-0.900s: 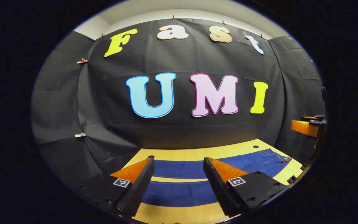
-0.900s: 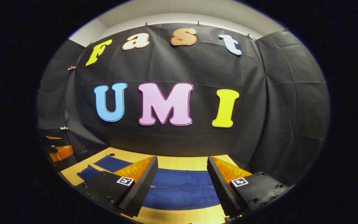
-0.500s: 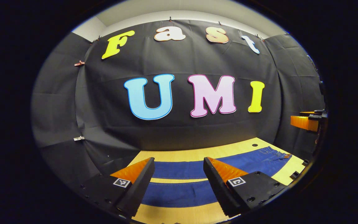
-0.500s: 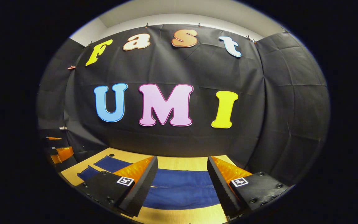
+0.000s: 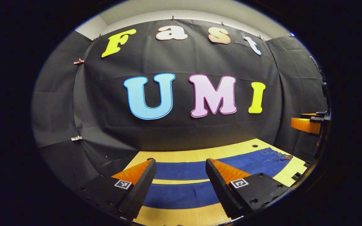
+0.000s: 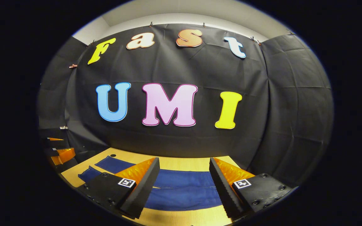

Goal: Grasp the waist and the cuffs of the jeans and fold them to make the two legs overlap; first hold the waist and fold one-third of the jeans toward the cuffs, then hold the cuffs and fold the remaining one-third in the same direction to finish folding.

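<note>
Blue jeans (image 5: pixel 181 171) lie flat on the wooden table (image 5: pixel 200 154), the two legs spread apart side by side. Their waist (image 5: pixel 280 155) shows at the right of the left gripper view, and the cuffs (image 6: pixel 105 163) at the left of the right gripper view. My left gripper (image 5: pixel 179 163) hovers open above the legs. My right gripper (image 6: pixel 184 161) hovers open above the upper part of the jeans (image 6: pixel 181 188). Each gripper also shows at the edge of the other's view: the right gripper (image 5: pixel 308 124) and the left gripper (image 6: pixel 60 152). Neither holds anything.
The black cloth wall (image 5: pixel 181 125) rises right behind the table's far edge and wraps both sides. Small dark holes (image 5: pixel 255 146) mark the tabletop near its back corners. Bare wood (image 6: pixel 181 163) shows beyond the jeans.
Both views have shifted only slightly; the grippers stay open and hovering, and the jeans have not moved.
</note>
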{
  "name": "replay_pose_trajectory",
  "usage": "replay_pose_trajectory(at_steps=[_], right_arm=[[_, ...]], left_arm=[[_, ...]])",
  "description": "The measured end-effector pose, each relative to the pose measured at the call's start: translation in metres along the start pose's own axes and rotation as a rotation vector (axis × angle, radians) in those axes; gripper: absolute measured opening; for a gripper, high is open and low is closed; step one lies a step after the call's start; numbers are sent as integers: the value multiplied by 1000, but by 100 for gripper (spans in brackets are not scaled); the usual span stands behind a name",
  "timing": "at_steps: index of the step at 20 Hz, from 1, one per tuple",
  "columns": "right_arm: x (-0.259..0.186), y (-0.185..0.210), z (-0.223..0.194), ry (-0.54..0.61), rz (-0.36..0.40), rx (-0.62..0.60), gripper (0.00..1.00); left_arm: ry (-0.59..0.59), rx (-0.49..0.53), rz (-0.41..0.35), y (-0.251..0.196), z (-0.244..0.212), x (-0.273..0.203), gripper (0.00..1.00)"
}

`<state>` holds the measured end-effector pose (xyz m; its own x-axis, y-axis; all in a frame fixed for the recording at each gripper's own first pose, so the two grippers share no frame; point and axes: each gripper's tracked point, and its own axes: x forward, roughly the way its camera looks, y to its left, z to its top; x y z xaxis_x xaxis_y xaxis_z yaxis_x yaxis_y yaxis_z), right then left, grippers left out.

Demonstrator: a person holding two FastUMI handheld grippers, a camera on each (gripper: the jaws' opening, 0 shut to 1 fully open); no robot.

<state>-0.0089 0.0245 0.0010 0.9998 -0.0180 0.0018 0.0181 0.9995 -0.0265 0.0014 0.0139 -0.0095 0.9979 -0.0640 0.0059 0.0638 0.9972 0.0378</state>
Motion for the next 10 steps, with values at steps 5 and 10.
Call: replay_pose_trajectory(at_steps=[5, 10], right_arm=[[4, 4, 1, 0, 4, -7, 97], [-1, 3, -2, 16, -3, -33, 97]], left_arm=[[42, 141, 21, 37, -25, 14, 98], [149, 390, -1, 98, -91, 31, 98]])
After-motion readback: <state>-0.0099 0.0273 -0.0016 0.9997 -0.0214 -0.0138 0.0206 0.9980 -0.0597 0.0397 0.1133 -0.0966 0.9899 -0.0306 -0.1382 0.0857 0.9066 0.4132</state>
